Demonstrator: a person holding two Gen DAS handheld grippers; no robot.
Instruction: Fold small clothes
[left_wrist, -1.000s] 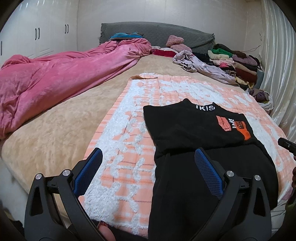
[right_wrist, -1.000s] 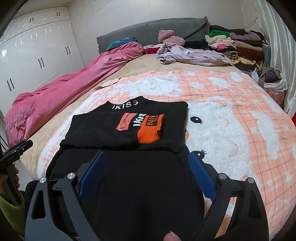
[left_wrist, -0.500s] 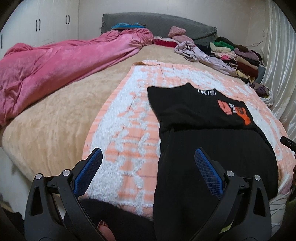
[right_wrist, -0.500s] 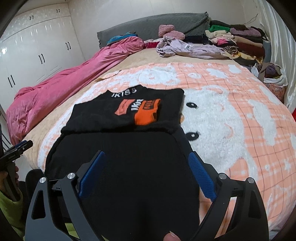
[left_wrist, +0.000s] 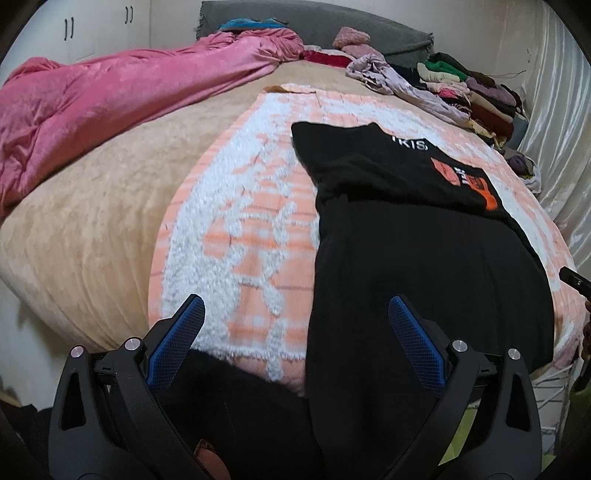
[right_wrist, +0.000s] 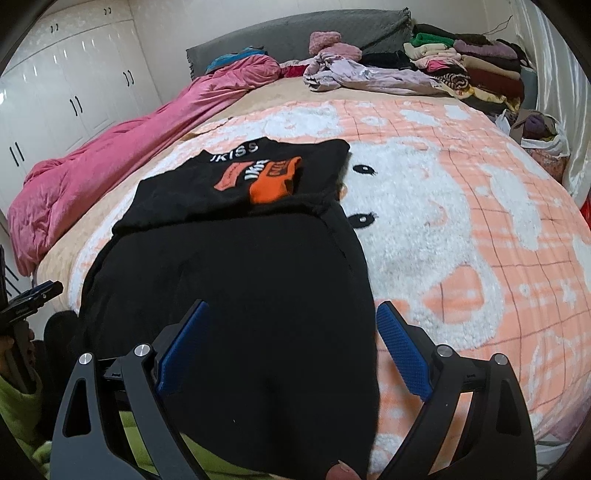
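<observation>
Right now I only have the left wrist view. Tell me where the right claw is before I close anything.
Observer: The right claw is open, astride the right edge of the black garment, near the front of the bed.
Operator: Report what its outer finger is over.
Observer: Its right finger is over the peach blanket, not over the garment.
Operator: Read me the full print at the neck.
Observer: It reads JKISS, on the folded-over top part.
</observation>
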